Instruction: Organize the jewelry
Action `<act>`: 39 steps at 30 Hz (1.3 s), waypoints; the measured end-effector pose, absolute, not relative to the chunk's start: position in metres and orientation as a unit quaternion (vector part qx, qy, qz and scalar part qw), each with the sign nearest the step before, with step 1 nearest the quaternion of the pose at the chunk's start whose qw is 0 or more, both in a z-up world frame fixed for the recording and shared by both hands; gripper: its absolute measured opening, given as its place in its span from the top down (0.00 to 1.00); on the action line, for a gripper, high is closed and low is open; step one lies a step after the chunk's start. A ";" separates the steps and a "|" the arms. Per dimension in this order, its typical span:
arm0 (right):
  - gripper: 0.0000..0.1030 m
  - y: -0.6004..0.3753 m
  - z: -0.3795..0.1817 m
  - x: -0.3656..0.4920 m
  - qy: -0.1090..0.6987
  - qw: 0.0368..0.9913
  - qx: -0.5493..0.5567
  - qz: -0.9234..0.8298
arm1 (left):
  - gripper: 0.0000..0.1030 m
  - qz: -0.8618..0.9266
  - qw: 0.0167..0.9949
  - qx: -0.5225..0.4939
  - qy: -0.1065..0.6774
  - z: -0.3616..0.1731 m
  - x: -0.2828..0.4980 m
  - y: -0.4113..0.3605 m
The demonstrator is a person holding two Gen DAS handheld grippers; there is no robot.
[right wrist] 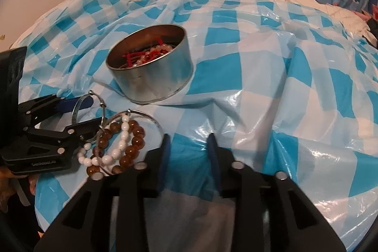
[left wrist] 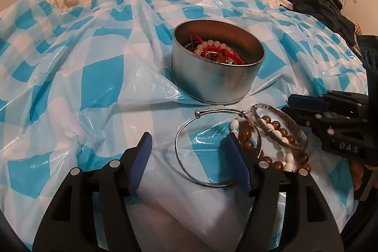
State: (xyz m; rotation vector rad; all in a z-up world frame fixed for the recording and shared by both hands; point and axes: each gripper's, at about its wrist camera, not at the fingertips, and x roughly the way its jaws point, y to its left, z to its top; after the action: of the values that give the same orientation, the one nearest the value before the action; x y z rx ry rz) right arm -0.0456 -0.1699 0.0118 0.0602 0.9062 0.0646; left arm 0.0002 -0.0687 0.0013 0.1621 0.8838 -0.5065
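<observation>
Left gripper [left wrist: 189, 157] spread wide, empty, one pad inside the thin silver bangle [left wrist: 218, 148]. Bead bracelets [left wrist: 271, 145] heaped just beyond, all on the near side of the metal tin [left wrist: 217, 77]. Right gripper [right wrist: 189, 143] part open, empty, farther off.

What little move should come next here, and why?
Probably the left gripper should close on the thin silver bangle. Its jaws stand open and empty, one finger already inside the ring. The bangle lies loose on the checked plastic sheet with the bead bracelets, while the round tin behind already holds other jewelry.
</observation>
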 end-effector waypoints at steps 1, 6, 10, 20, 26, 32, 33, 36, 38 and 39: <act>0.57 -0.167 0.012 -0.046 0.437 0.899 0.020 0.032 | 0.39 -0.242 0.870 0.079 0.423 0.001 0.000 -0.069; 0.34 -0.162 0.015 -0.052 0.428 0.904 -0.003 0.012 | 0.39 -0.242 0.870 0.078 0.422 0.001 0.001 -0.069; 0.34 -0.173 0.031 -0.062 0.388 0.919 0.059 0.030 | 0.38 -0.242 0.870 0.078 0.423 0.001 0.001 -0.069; 0.32 -0.131 0.031 -0.060 0.406 0.905 0.022 0.123 | 0.37 -0.241 0.870 0.079 0.423 0.000 0.000 -0.070; 0.40 -0.135 0.023 -0.059 0.422 0.896 0.046 0.133 | 0.37 -0.240 0.870 0.079 0.424 0.000 0.001 -0.070; 0.44 -0.138 0.028 -0.063 0.409 0.904 0.043 0.119 | 0.36 -0.241 0.869 0.080 0.424 -0.001 0.001 -0.071; 0.44 -0.140 0.031 -0.064 0.400 0.909 0.043 0.111 | 0.36 -0.240 0.869 0.080 0.424 -0.001 0.001 -0.071; 0.44 -0.150 0.038 -0.064 0.383 0.919 0.042 0.079 | 0.35 -0.240 0.869 0.080 0.424 0.000 0.001 -0.071; 0.44 -0.156 0.036 -0.062 0.387 0.919 0.045 0.059 | 0.35 -0.240 0.870 0.080 0.424 0.000 0.001 -0.071; 0.44 -0.158 0.034 -0.060 0.392 0.917 0.048 0.054 | 0.35 -0.239 0.869 0.081 0.425 -0.001 0.001 -0.071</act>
State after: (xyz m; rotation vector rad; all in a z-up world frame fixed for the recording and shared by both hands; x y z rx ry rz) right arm -0.0602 -0.1585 0.0339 0.0986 0.8074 0.1105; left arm 0.0011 -0.0710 -0.0009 0.1695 0.8882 -0.5003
